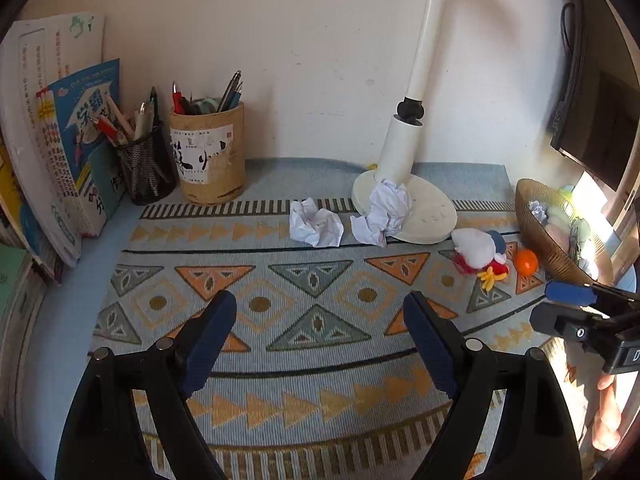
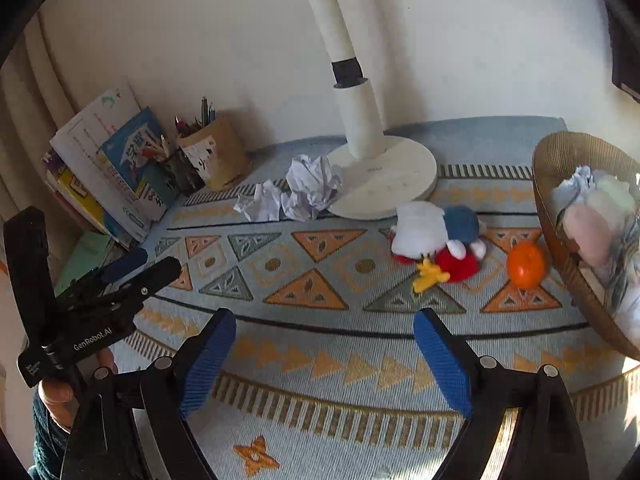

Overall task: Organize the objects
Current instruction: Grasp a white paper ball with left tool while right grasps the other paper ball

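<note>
Two crumpled white paper balls (image 1: 316, 222) (image 1: 384, 216) lie by the lamp base; they also show in the right wrist view (image 2: 260, 202) (image 2: 312, 188). A plush duck toy (image 1: 480, 254) (image 2: 436, 240) and an orange (image 1: 525, 262) (image 2: 526, 264) lie on the patterned mat beside a woven basket (image 1: 536, 220) (image 2: 560, 168) holding soft items and paper. My left gripper (image 1: 320, 340) is open and empty above the mat; it also shows in the right wrist view (image 2: 148, 264). My right gripper (image 2: 324, 356) is open and empty, its side seen in the left wrist view (image 1: 560, 304).
A white desk lamp (image 1: 404, 136) (image 2: 360, 120) stands at the back. Two pen holders (image 1: 208, 152) (image 1: 146, 172) and leaning books (image 1: 60, 140) (image 2: 116, 168) fill the back left. A dark monitor (image 1: 592, 120) is at the right. The wall is close behind.
</note>
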